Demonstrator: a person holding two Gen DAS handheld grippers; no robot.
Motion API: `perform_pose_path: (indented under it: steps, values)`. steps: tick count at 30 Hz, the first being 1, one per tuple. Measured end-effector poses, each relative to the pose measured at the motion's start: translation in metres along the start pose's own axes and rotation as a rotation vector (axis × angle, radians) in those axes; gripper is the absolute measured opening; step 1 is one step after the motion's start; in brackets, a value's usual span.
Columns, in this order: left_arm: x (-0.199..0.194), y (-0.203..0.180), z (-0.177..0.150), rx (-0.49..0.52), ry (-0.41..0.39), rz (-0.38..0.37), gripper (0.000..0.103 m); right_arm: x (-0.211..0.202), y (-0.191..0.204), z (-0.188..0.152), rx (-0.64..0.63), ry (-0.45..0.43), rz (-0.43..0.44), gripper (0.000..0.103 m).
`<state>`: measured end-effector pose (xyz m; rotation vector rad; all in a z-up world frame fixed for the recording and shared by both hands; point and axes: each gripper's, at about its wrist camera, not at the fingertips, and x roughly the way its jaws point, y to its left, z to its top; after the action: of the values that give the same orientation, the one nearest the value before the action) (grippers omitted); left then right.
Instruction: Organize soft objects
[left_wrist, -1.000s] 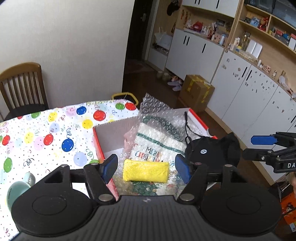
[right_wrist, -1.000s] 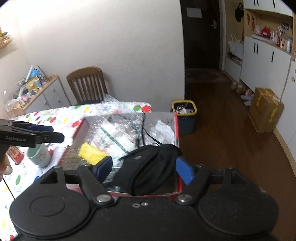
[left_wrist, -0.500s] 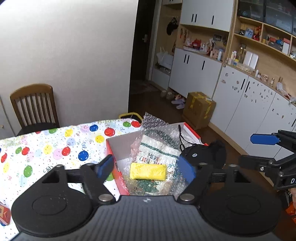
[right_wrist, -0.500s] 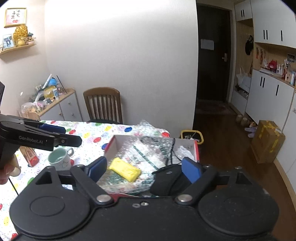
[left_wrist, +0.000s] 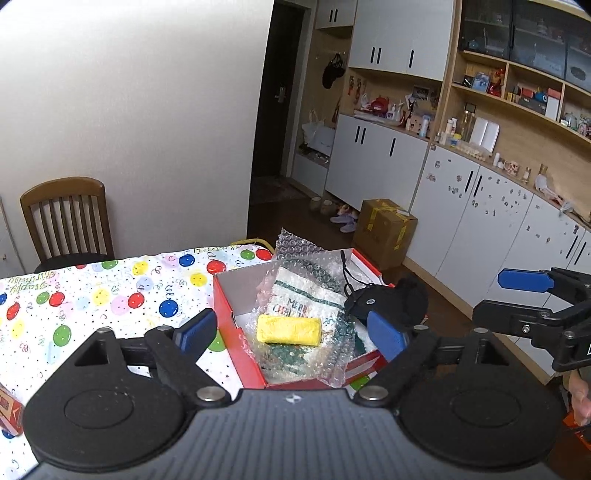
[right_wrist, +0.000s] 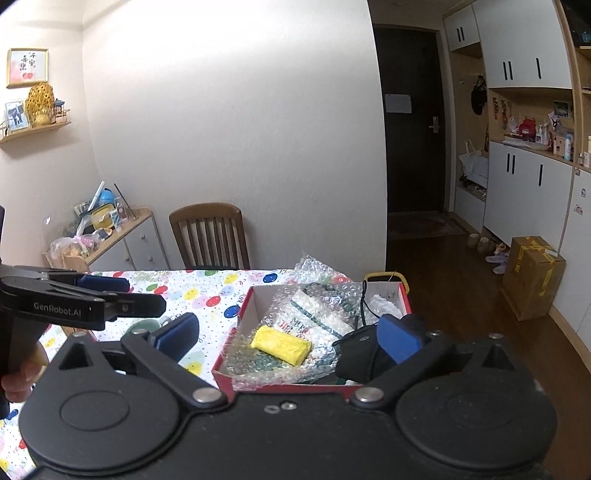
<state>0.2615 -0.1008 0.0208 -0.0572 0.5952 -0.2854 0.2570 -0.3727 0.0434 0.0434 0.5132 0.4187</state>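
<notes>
Left gripper (left_wrist: 291, 332) held above the near edge of the box (left_wrist: 225, 306), jaws opening and already wide, nothing between the blue pads (left_wrist: 195, 328); no contact with anything. Right gripper (right_wrist: 288, 332) likewise above the box's near side, jaws opening to their widest, nothing gripped; black pouch (right_wrist: 360, 354) seen beyond the right pad but not pinched. Red box with white inside, set on the tablecloth (left_wrist: 92, 299) patterned with coloured balloons, at the table's right end. Inside the box: bubble wrap (left_wrist: 295, 254) crumpled and rising above the far wall, a wrapped cloth (left_wrist: 295, 302) with green stripes and Christmas lettering beneath it, and a yellow roll (left_wrist: 289, 329) lying flat on top of the wrap, near the middle, long side across the left wrist view. Black pouch resting on the right side of the box, partly over its rim, a thin black cord (left_wrist: 347, 273) trailing toward the far wall. Something white (right_wrist: 384, 304) in the far right corner, too unclear to name. Green mug (right_wrist: 144, 326) on the cloth left of the box, mostly hidden behind the right gripper's left finger. Wooden chair (right_wrist: 210, 236) at the table's far side against the wall. Cardboard carton (right_wrist: 535, 280) on the floor by the cupboards, well apart from the table. A hand (right_wrist: 22, 373) around the left gripper's handle at the edge of the right wrist view.
</notes>
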Motion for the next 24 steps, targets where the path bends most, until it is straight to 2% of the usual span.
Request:
perform_pose_path:
  steps: [2,11,24]
  values:
    - [-0.004,0.000,-0.003,0.001,-0.008,-0.005,0.103,-0.003,0.005,-0.002,0.008,-0.007,-0.011,0.103]
    - [-0.021,-0.006,-0.015,0.000,-0.024,-0.052,0.103,-0.010,0.026,-0.012,0.012,-0.022,-0.041,0.103]
    - [-0.031,-0.008,-0.022,0.030,-0.024,-0.036,0.103,-0.008,0.036,-0.022,0.044,-0.002,-0.036,0.103]
